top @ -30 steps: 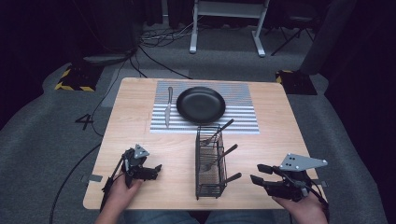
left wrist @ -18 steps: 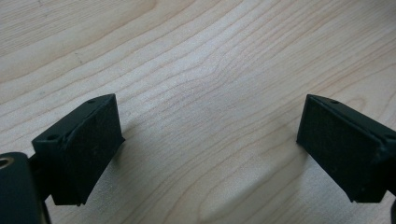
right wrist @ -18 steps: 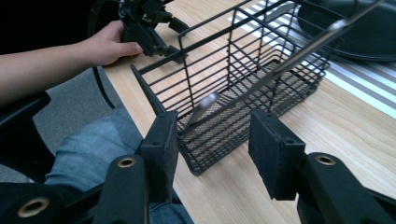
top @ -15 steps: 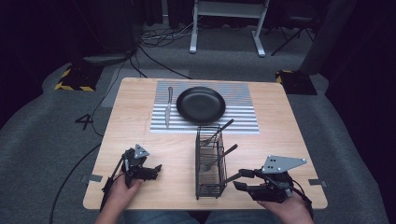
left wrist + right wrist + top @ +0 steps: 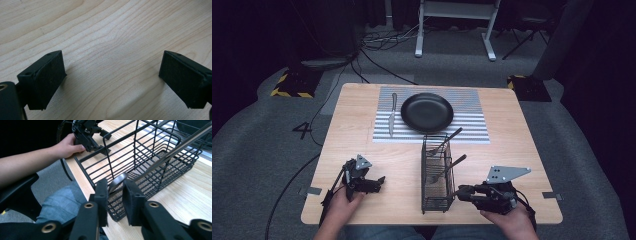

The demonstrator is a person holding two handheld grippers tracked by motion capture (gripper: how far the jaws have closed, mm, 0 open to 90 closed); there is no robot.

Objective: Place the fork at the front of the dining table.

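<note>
On the wooden table [image 5: 522, 150] I count one black wire basket [image 5: 436, 172], one black plate [image 5: 427, 112], one knife [image 5: 392, 114] and one striped mat [image 5: 472, 107]. The basket lies near the front edge, about six o'clock from the plate. Inside it are two utensils [image 5: 447, 167], their handles poking out toward one o'clock; I can't tell for sure whether they are forks or spoons. The plate sits on the mat toward the table's twelve o'clock side, and the knife lies just beside it at nine o'clock, also on the mat. There are two grippers. The right gripper [image 5: 115, 195] is at the basket's near end, at about three o'clock of that corner; its jaws have just been closing and now stand narrow, with the rounded end of one utensil between the pads, though I can't tell if they press on it. The left gripper [image 5: 111, 82] hangs over bare wood at the basket's nine o'clock, jaws wide apart and holding nothing
</note>
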